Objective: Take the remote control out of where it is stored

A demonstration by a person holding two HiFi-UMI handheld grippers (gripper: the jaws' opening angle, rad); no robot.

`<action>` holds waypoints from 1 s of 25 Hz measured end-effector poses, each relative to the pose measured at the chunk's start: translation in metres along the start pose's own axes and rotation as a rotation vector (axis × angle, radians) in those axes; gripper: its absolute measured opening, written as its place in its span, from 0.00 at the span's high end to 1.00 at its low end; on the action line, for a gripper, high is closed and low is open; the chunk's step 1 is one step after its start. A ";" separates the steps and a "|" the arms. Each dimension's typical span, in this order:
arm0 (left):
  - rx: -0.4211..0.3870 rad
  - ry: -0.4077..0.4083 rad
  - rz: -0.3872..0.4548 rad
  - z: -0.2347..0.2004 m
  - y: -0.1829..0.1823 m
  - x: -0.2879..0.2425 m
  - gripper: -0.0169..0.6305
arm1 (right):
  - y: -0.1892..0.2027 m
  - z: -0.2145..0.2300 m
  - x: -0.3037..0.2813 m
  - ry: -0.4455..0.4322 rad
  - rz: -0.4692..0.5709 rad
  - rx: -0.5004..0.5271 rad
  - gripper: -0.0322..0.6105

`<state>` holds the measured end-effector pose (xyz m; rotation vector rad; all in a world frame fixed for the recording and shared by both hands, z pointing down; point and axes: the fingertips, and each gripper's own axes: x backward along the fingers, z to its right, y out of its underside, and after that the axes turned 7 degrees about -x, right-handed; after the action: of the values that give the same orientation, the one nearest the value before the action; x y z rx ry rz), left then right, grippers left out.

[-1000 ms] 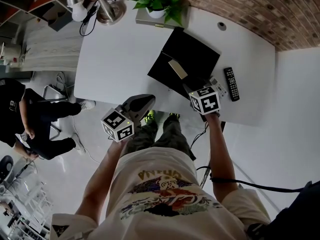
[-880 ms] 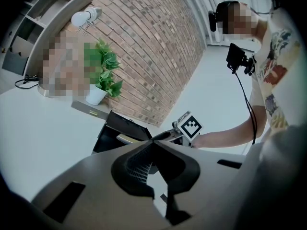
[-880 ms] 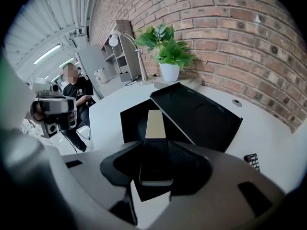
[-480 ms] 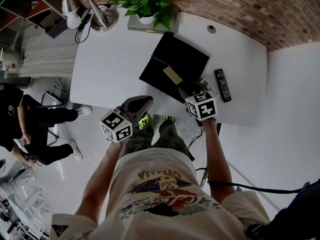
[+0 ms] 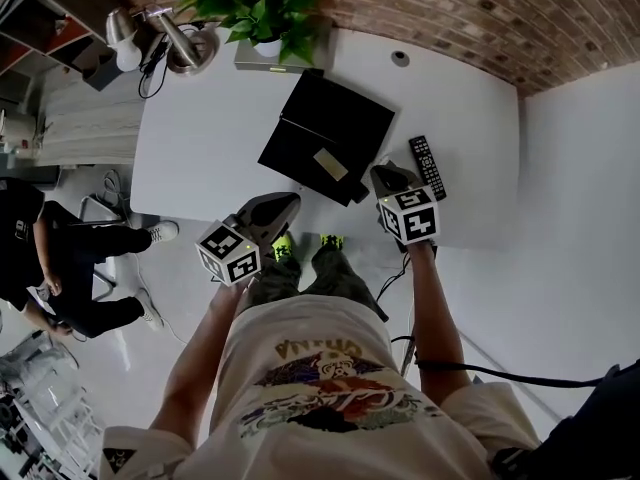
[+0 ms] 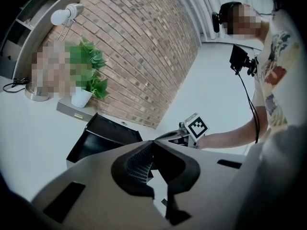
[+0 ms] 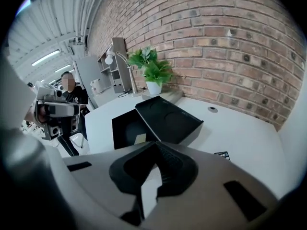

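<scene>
The remote control (image 5: pixel 426 166) lies flat on the white table (image 5: pixel 200 138), out in the open and not inside anything, with its long side running roughly 12 to 6 o'clock in the head view. It sits near the table's near edge. In the right gripper view only its end (image 7: pixel 221 154) peeps over the gripper's body, off at 3 o'clock from the jaws and clear of them.

At the remote's 9 o'clock stands an open black box (image 5: pixel 335 118), its two halves set side by side, with a tan card (image 5: pixel 329 165) in the nearer half.

The right gripper (image 5: pixel 392 178) hovers just beside the remote, at about its 8 o'clock, between it and the box. Its jaws are closing and their tips meet with nothing between them, so it grasps nothing; the right gripper view (image 7: pixel 156 145) shows the same.

The left gripper (image 5: pixel 285 204) hangs off the table's near edge, at 7 o'clock from the box and well apart from the remote. Its jaws are clenched together and empty (image 6: pixel 152 143).

Farther out, at the table's 11 o'clock corner, stand a potted plant (image 5: pixel 250 3) and a desk lamp (image 5: pixel 150 33), backed by a brick wall (image 5: pixel 430 8). A person in black (image 5: pixel 40 258) sits on the floor side at 8 o'clock.
</scene>
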<state>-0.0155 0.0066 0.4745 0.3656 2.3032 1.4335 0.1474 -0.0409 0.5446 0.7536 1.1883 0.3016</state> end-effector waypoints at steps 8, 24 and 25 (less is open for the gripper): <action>0.003 -0.043 -0.014 0.005 0.005 -0.013 0.98 | 0.025 0.004 -0.004 -0.070 -0.047 0.119 0.95; 0.010 -0.111 0.018 -0.003 -0.001 -0.029 0.98 | 0.010 0.006 -0.017 -0.125 -0.056 0.205 0.95; 0.009 -0.114 0.021 -0.004 -0.002 -0.029 0.98 | 0.009 0.006 -0.018 -0.128 -0.055 0.209 0.95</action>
<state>0.0086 -0.0102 0.4799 0.4629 2.2217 1.3755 0.1480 -0.0475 0.5645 0.9067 1.1279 0.0830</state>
